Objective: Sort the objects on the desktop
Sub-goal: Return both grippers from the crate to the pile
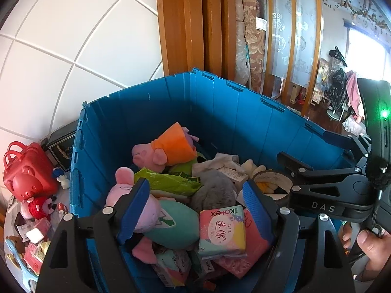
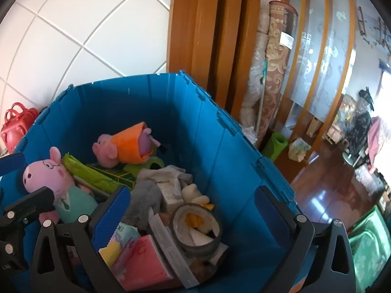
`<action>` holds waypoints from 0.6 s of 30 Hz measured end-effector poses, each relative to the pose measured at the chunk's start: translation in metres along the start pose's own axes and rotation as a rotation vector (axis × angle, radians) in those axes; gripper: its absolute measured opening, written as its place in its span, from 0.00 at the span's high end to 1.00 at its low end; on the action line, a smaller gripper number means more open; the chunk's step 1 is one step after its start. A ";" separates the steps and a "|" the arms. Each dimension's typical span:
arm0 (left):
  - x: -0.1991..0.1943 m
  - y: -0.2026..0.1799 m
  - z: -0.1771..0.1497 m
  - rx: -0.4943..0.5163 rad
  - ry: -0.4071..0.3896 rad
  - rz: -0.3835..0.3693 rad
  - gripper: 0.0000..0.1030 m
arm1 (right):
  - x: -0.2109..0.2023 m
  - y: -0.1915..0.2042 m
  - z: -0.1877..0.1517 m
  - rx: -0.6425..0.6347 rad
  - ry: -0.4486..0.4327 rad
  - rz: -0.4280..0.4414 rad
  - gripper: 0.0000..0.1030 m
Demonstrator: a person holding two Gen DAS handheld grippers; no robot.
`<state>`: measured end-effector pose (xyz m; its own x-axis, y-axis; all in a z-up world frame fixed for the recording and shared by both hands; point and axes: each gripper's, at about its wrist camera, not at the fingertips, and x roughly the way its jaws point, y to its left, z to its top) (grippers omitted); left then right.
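both grippers, left (image 1: 195,207) & right (image 2: 193,217), hang spread wide & empty over the blue bin (image 1: 156,102) of toys/packs, so a dive into that loose heap could pinch 2 things or snag the tape roll (image 2: 198,229)

Left gripper (image 1: 195,205): jaws spread wide, nothing between the blue pads (image 1: 133,211); it hangs over the near end of the blue bin (image 1: 156,102), fingers pointing down into it, clear of the contents.

Right gripper (image 2: 191,216): jaws also wide apart, empty; poised above the bin's near right corner, its right finger over the bin's right wall, its left finger over the interior.

In the left wrist view the right gripper's black body sits just right of the bin, held by a bare hand (image 1: 366,249), thumb and fingers wrapped round the handle.
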<state>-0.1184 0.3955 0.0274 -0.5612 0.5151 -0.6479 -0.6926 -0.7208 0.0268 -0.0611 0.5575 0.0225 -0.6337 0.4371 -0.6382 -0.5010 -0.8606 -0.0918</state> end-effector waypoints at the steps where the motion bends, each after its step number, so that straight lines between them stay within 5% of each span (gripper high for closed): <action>1: -0.002 0.001 -0.001 -0.003 -0.006 0.003 0.24 | 0.000 0.000 0.000 0.001 0.000 0.001 0.00; 18: -0.057 0.027 -0.018 -0.098 -0.156 0.042 0.24 | -0.039 0.018 -0.010 0.011 -0.063 0.033 0.00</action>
<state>-0.0970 0.3380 0.0511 -0.6576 0.5439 -0.5213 -0.6240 -0.7809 -0.0278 -0.0395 0.5222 0.0383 -0.6857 0.4248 -0.5910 -0.4859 -0.8717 -0.0628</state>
